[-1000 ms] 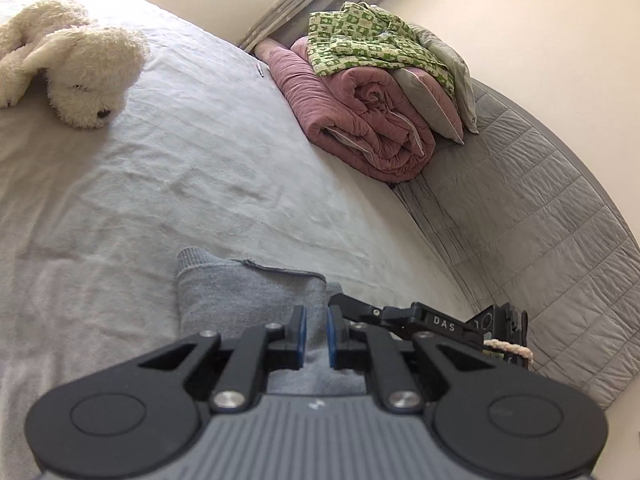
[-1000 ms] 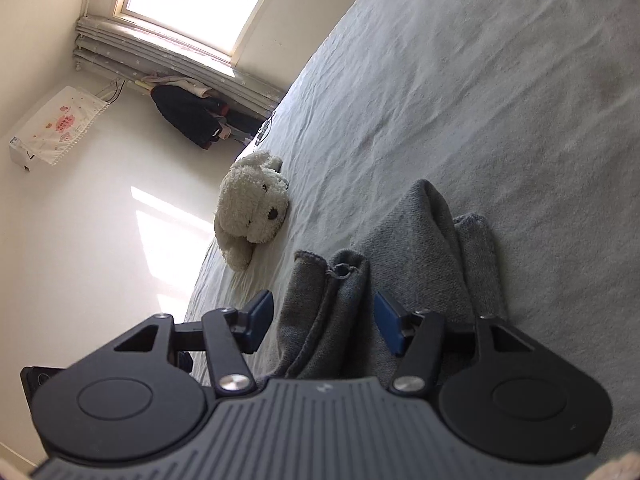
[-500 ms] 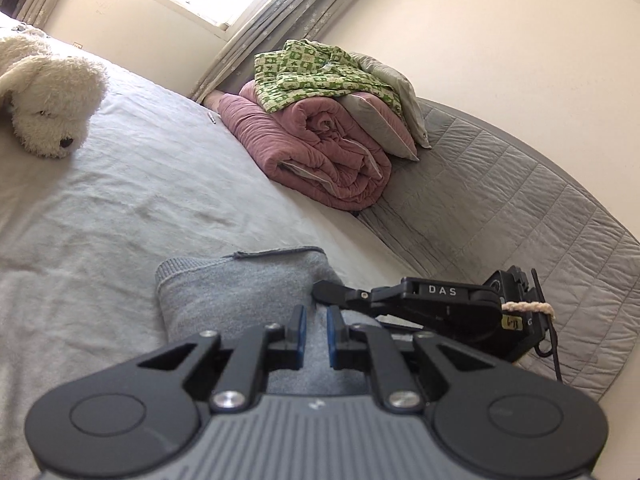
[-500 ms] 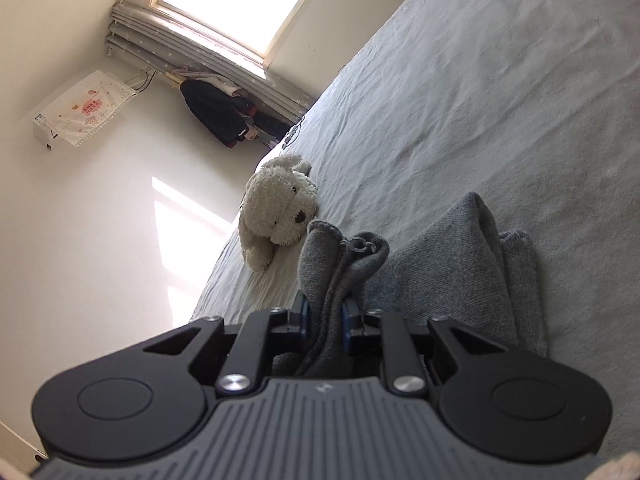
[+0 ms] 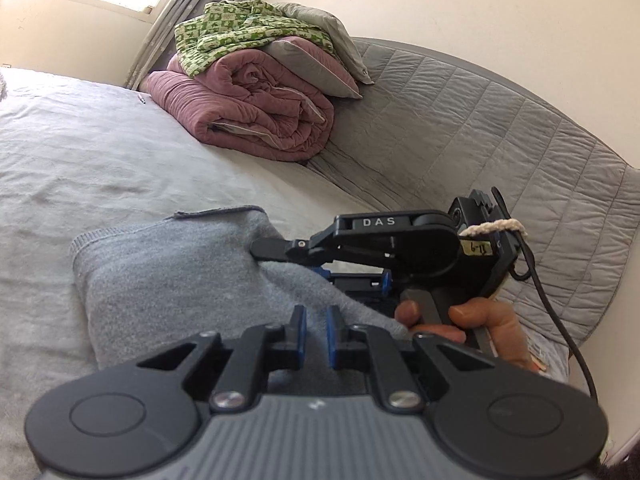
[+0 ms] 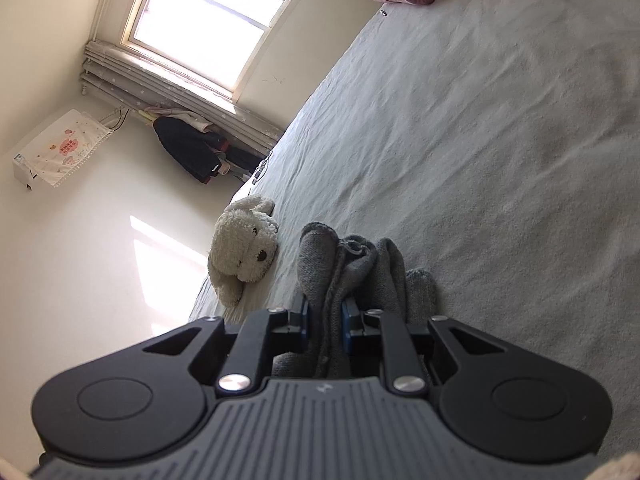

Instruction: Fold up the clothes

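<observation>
A grey knit garment (image 5: 168, 276) is held up off the pale bed sheet (image 5: 80, 152) at two points. In the left wrist view my left gripper (image 5: 316, 326) is shut on one edge of it, the cloth pinched between the blue pads. To its right in that view, my right gripper (image 5: 320, 264), held by a hand (image 5: 480, 320), clamps the garment's other side. In the right wrist view the right gripper (image 6: 324, 314) is shut on a bunched fold of the grey garment (image 6: 352, 264), which rises between its fingers.
A rolled pink quilt (image 5: 256, 112) with a green patterned cloth (image 5: 248, 34) and a grey pillow (image 5: 320, 60) lies at the bed's head, against a grey quilted headboard (image 5: 500, 140). A white plush dog (image 6: 244, 248) sits near the bed's edge. A window (image 6: 216, 20) and hanging dark clothes (image 6: 192, 152) are beyond.
The right gripper went from open around the bunched cloth to shut on it. Both grippers have lifted and tilted upward with the garment.
</observation>
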Available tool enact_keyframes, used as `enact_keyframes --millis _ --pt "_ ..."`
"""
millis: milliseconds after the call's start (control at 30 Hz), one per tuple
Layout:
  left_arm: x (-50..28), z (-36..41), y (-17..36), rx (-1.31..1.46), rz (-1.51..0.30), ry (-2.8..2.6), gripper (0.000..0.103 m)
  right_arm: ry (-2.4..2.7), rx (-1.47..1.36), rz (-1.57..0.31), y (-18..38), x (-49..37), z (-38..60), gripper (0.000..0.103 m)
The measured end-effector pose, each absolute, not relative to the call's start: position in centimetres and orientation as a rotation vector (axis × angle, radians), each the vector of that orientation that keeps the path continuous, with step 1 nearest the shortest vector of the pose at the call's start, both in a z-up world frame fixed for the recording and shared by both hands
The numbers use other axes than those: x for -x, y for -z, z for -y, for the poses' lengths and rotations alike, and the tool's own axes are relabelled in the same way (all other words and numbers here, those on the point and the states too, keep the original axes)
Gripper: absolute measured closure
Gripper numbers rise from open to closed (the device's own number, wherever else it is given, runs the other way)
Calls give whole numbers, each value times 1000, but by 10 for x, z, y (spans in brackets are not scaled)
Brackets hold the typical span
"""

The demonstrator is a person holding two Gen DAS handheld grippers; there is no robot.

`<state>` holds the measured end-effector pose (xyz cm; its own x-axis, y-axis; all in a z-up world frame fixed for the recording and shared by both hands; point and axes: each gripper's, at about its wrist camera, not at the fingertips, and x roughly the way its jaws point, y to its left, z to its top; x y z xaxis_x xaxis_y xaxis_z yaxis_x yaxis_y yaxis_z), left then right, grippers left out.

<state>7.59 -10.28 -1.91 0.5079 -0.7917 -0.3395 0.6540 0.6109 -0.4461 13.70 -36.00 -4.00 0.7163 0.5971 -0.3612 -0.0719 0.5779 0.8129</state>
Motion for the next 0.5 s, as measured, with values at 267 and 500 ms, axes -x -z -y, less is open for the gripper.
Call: enact_keyframes --millis 267,500 --pt "-74 117 30 240 -577 917 94 -327 -773 -614 28 -128 360 78" --pt "-74 125 31 230 -584 943 94 -389 -637 -467 18 -121 343 78"
